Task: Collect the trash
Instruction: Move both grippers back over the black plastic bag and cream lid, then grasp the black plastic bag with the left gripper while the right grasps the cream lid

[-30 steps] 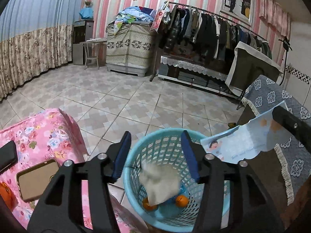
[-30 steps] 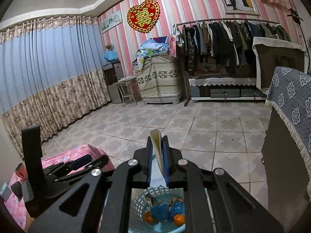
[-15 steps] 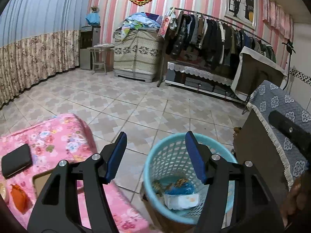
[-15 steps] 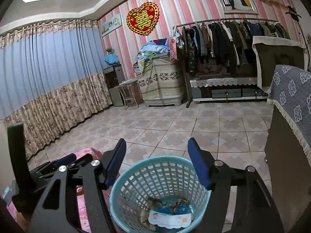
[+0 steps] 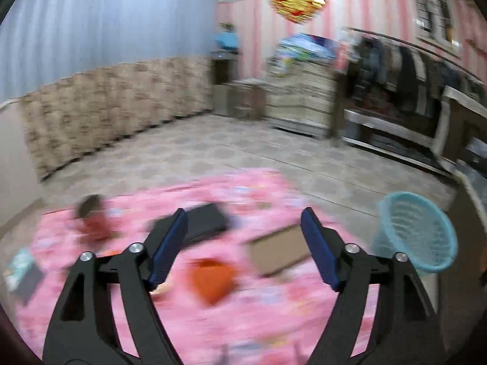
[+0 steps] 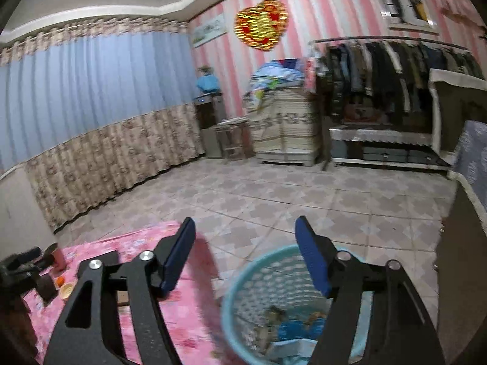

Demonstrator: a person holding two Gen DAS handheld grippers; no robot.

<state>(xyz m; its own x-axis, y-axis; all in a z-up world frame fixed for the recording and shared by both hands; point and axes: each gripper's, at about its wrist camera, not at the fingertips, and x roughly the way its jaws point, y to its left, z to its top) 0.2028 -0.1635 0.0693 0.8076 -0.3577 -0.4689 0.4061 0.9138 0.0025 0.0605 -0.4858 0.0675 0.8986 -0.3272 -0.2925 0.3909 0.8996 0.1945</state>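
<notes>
1. While the left wrist view is smeared by blur, we can still read the left gripper (image 5: 243,237): its blue pads (image 5: 169,246) stand wide apart, the jaws have just been opening, and nothing sits between them.
2. Below that gripper we see a pink floral cloth (image 5: 243,328) covering the table. Going left to right on it: a small card (image 5: 22,270) at the far left edge, a red-brown lump (image 5: 91,222), a black wallet (image 5: 207,220), an orange scrap (image 5: 211,279) in the gap between the jaws' line of sight, and a brown flat card (image 5: 278,251) beside the right pad. Blur hides finer detail on all of these.
3. At the far right of this view the basket (image 5: 417,234), turquoise mesh, stands on the tiled floor (image 5: 243,152), just beside the table edge.
4. From the right wrist view, we note the right gripper (image 6: 245,254) also spread wide, its jaws having just been opening, with nothing between the pads (image 6: 179,255).
5. Left of it lies the pink cloth (image 6: 170,313); small items at its far left are too dim to identify.
6. Under the right jaw sits the basket (image 6: 240,292). Collected trash (image 6: 289,325) lies on its bottom: brownish crumpled bits, something blue, and a pale sheet at the near side.
</notes>
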